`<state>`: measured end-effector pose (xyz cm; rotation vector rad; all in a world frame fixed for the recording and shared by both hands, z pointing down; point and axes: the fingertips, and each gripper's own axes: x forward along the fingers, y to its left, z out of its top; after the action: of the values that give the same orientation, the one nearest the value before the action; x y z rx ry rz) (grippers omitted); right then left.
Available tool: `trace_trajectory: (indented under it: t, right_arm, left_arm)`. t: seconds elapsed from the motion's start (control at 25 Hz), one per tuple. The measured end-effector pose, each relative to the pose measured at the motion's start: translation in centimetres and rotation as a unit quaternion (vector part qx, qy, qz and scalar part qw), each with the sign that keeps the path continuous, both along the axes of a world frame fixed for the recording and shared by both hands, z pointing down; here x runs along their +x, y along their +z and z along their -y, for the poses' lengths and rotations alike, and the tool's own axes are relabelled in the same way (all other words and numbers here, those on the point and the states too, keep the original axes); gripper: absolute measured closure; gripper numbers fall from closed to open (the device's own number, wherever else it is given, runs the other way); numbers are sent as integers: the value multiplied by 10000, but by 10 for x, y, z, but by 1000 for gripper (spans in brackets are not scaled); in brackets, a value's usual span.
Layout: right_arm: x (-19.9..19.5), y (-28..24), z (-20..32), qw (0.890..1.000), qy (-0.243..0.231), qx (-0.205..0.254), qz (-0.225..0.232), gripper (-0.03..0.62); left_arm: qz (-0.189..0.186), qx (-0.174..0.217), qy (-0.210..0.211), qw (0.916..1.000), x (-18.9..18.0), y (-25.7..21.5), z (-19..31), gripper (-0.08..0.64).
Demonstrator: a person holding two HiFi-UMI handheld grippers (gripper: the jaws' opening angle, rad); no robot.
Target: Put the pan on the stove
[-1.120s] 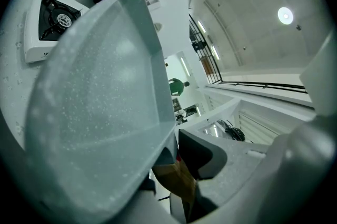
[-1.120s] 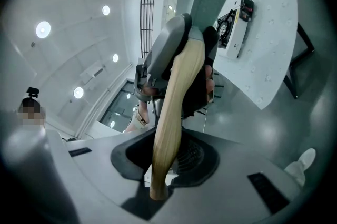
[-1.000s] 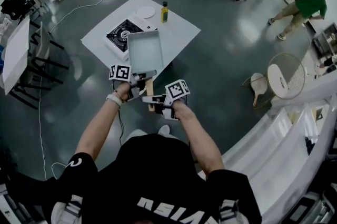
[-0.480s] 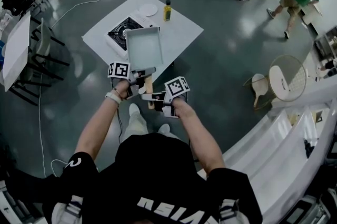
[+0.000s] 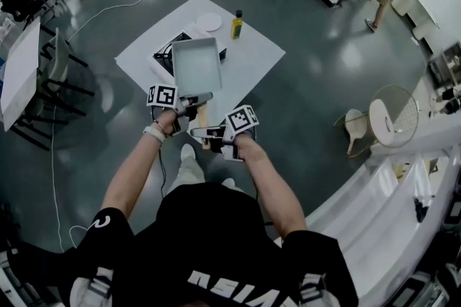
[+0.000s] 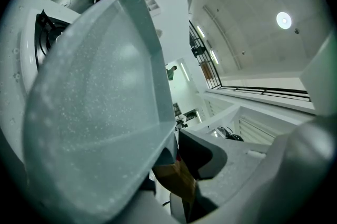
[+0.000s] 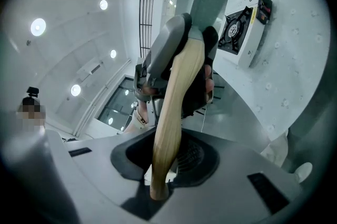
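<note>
While the stove (image 5: 163,55) is sitting on the white worktop (image 5: 252,57), you are holding the square grey pan (image 5: 196,66) in the air with both tools. From the head view it is covering most of the burner, leaving only a dark sliver showing at its left. Your left gripper (image 5: 193,102) is clamping its fingers (image 6: 202,152) on the pan's near wall, and in the left gripper view the pan is hiding the lower finger. Your right gripper (image 5: 205,134) is squeezing the wooden handle (image 7: 174,107), whose tip is sinking out of sight between its fingers. Whether the pan is hanging over the stove or just short of it is hard to make out. Beyond, a yellow bottle (image 5: 236,24) and a white plate (image 5: 209,21) are standing on the worktop.
</note>
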<state>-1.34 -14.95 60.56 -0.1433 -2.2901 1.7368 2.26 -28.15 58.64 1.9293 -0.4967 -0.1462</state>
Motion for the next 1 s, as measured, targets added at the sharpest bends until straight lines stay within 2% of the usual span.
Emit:
trace_trajectory:
  t: [0.16,0.28,0.4,0.52,0.72,0.88,1.0]
  right_arm:
    - [-21,0,26,9999,37,69,-66,526]
    - [-32,3,41,9998,64,34,-170,526]
    - [-45,4,54,9998,65,-42,-199,526]
    - [-57,7,68,9998,41,6,-217,526]
    - [-74,12,86,9999,-26,-6,-139,526]
    - [-97,6,97,9994,-185,154,258,526]
    - [-102,19,104,9998,-62,-47,-177,526]
  left_arm:
    - [83,67,-7,9999,-23,0,26,430]
    - [30,-24,-3,10000,-35,1,40,431]
    - [-35,62,36,10000,-46,2,55,430]
    - [-78,-73,5,9999,-58,5,67,431]
    - [-10,-51,-14,10000,-75,14,87,430]
    - [-40,-114,-8,9999,-90,20,98,430]
    - [-100,-162,11,9998,-101,24,104,430]
